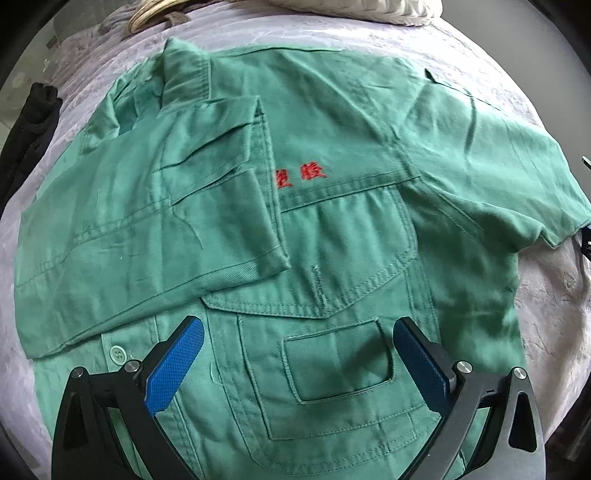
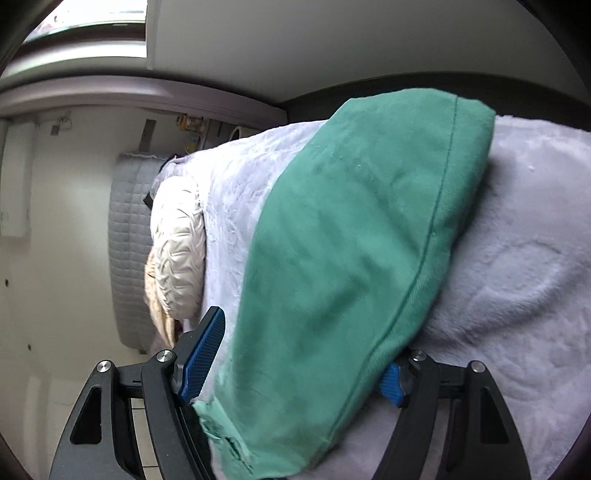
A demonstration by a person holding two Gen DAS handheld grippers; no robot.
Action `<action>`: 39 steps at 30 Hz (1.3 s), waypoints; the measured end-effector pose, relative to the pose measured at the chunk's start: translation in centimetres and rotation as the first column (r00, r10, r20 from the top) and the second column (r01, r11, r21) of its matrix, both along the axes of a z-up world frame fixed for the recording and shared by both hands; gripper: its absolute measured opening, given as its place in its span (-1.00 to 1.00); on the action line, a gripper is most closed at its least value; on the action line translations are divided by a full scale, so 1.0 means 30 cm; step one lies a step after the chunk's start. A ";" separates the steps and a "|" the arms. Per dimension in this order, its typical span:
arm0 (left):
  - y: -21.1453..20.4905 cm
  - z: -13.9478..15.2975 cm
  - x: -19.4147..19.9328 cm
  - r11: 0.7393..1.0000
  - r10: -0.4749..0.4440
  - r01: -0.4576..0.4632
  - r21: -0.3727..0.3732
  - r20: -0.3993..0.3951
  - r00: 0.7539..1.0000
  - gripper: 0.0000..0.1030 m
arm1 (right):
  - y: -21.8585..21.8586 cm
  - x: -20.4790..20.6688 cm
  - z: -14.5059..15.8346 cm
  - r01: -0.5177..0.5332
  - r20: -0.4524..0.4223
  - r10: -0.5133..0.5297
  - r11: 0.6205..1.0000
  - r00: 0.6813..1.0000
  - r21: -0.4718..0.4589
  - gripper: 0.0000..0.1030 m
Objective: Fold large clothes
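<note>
A green work shirt with red embroidered characters lies front up on a pale lilac blanket. One short sleeve is folded across the chest; the other sleeve is spread out to the right. My left gripper hangs open over the chest pocket, with nothing between its blue pads. In the right wrist view the spread sleeve runs between the fingers of my right gripper. Its jaws stand wide; the left pad stays clear of the cloth, and the other pad is mostly hidden under it.
A white quilted garment lies at the head of the bed, with beige straps beside it. A black garment hangs off the left edge. A grey quilted mat stands against the wall beyond the bed.
</note>
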State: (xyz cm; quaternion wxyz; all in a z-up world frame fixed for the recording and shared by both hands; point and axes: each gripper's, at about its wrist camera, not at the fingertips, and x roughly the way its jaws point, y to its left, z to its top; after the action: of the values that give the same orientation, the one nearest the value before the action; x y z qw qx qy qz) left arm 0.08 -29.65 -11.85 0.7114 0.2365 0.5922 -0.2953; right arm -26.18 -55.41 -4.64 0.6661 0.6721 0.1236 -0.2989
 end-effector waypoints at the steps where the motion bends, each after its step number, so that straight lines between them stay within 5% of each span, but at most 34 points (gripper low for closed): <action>1: 0.002 -0.001 0.001 1.000 0.009 -0.009 -0.001 -0.009 1.000 1.00 | -0.004 0.004 0.001 -0.010 -0.005 0.010 1.000 1.000 0.000 0.19; 3: 0.014 0.000 0.004 1.000 0.024 -0.024 -0.006 -0.033 0.999 1.00 | -0.010 0.020 0.003 -0.026 -0.051 0.027 1.000 0.998 0.007 -0.90; 11: 0.071 0.016 0.026 0.999 0.049 -0.049 -0.016 -0.032 0.998 1.00 | 0.051 0.146 0.142 -0.115 0.018 0.118 0.988 0.993 -0.106 -0.94; 16: 0.170 0.048 0.075 0.996 0.079 -0.079 -0.044 -0.001 0.997 1.00 | 0.189 0.397 0.320 -0.306 0.004 0.316 0.920 0.949 -0.247 -0.94; 21: 0.351 0.095 0.167 0.983 0.168 -0.164 -0.082 0.038 0.985 1.00 | 0.471 0.714 0.443 -0.542 -0.102 0.547 0.755 0.831 -0.370 -0.94; 23: 0.456 0.109 0.228 0.975 0.213 -0.208 -0.081 0.067 0.975 1.00 | 0.633 0.846 0.445 -0.639 -0.167 0.632 0.660 0.756 -0.396 -0.94; 26: 0.598 0.084 0.309 0.966 0.257 -0.251 -0.068 0.097 0.962 1.00 | 0.865 1.022 0.361 -0.763 -0.251 0.731 0.540 0.634 -0.356 -0.94; 28: 0.677 0.073 0.343 0.959 0.283 -0.279 -0.055 0.111 0.953 1.00 | 0.997 1.116 0.247 -0.820 -0.285 0.773 0.495 0.566 -0.286 -0.94; 31: 0.777 0.068 0.387 0.947 0.320 -0.317 -0.043 0.112 0.941 1.00 | 1.085 1.201 0.088 -0.852 -0.379 0.765 0.493 0.521 -0.176 -0.93; 35: 0.854 0.045 0.410 0.943 0.332 -0.328 -0.052 0.086 0.939 1.00 | 1.077 1.195 -0.024 -0.814 -0.362 0.748 0.578 0.557 -0.058 -0.82; 37: 0.876 0.041 0.411 0.944 0.328 -0.324 -0.057 0.088 0.941 1.00 | 1.063 1.161 -0.004 -0.798 -0.357 0.737 0.601 0.574 -0.043 -0.56; 39: 0.904 0.049 0.408 0.944 0.327 -0.322 -0.068 0.088 0.941 1.00 | 1.050 1.112 0.021 -0.767 -0.346 0.706 0.639 0.618 -0.065 0.22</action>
State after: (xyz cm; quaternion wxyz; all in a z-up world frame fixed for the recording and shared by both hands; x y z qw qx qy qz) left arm 12.33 -2.54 -10.37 0.7846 0.1312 0.5794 -0.1776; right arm 7.19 -23.90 -4.00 0.7699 0.4367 0.4537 -0.1034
